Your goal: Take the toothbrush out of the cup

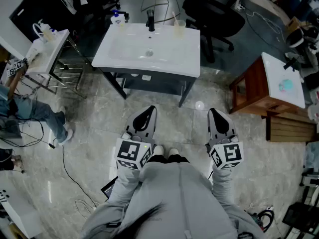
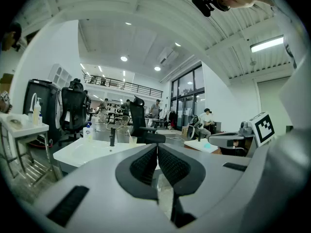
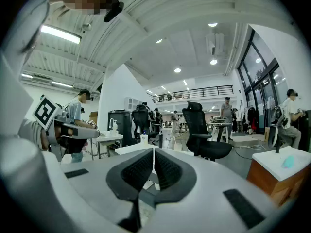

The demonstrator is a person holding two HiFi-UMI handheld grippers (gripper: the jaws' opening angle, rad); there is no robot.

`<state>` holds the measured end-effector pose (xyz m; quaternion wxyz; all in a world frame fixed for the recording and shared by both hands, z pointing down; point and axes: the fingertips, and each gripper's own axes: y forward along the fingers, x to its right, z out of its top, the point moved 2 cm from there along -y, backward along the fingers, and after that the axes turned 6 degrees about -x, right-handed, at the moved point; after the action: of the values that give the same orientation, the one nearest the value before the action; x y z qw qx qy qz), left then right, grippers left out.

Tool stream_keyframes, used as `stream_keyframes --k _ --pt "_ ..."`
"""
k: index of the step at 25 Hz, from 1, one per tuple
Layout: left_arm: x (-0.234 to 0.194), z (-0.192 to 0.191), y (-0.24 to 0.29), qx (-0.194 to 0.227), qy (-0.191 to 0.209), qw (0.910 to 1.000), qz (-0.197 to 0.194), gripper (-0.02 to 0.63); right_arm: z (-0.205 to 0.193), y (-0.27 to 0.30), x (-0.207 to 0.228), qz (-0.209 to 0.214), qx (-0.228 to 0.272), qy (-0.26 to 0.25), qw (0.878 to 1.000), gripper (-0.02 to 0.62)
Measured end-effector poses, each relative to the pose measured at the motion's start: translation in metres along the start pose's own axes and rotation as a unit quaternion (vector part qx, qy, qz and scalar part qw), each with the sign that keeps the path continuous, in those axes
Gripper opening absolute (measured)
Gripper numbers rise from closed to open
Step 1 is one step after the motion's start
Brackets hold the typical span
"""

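A small translucent cup [image 1: 179, 29] stands on the back right corner of the white washbasin [image 1: 124, 59], right of the black tap [image 1: 150, 21]. A thin toothbrush stands in the cup [image 2: 132, 140]; it is too small to make out clearly. My left gripper [image 1: 148, 111] and right gripper [image 1: 214, 113] hang side by side over the floor, well short of the basin's front edge. Both have their jaws shut with nothing between them. From the left gripper [image 2: 157, 146] the cup lies ahead and slightly left. From the right gripper [image 3: 154, 150] the cup [image 3: 177, 144] is far ahead.
A pump bottle [image 1: 117, 18] stands at the basin's back left. A black office chair [image 1: 217, 9] is behind the basin. To the right is a wooden side table [image 1: 254, 88] with a white top. At the left are a white rack [image 1: 50, 46], a seated person [image 1: 22, 108] and floor cables [image 1: 70, 173].
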<state>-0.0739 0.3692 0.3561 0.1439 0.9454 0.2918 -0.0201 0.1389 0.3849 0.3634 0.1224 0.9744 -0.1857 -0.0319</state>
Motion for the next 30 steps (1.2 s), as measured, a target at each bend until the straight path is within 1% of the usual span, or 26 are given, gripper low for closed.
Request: stream_keyframes --k 9,15,19,23,26,30 --pt "0.025 -0.011 0.003 -0.010 0.002 0.9998 0.019 0.028 -0.012 -0.016 0.008 0.032 0.005 -0.001 0.999 0.026" --pt "0.019 -0.013 0.022 -0.020 -0.002 0.9993 0.030 0.028 -0.019 -0.002 0.024 0.038 -0.005 0.012 0.999 0.026" --pt "0.003 -0.011 0.045 -0.020 -0.003 0.9993 0.033 0.028 -0.018 0.027 0.035 0.042 -0.005 0.015 0.999 0.026" --pt "-0.023 -0.004 0.077 -0.019 -0.004 0.9994 0.029 0.028 -0.009 0.069 0.041 0.050 -0.002 0.013 0.999 0.026" --pt "-0.051 0.011 0.104 -0.016 0.000 0.9996 0.023 0.028 0.004 0.108 0.046 0.050 0.001 0.012 0.999 0.026" --pt "-0.090 0.036 0.138 -0.015 0.008 0.9998 0.009 0.028 0.029 0.157 0.053 0.039 0.008 0.013 0.999 0.025"
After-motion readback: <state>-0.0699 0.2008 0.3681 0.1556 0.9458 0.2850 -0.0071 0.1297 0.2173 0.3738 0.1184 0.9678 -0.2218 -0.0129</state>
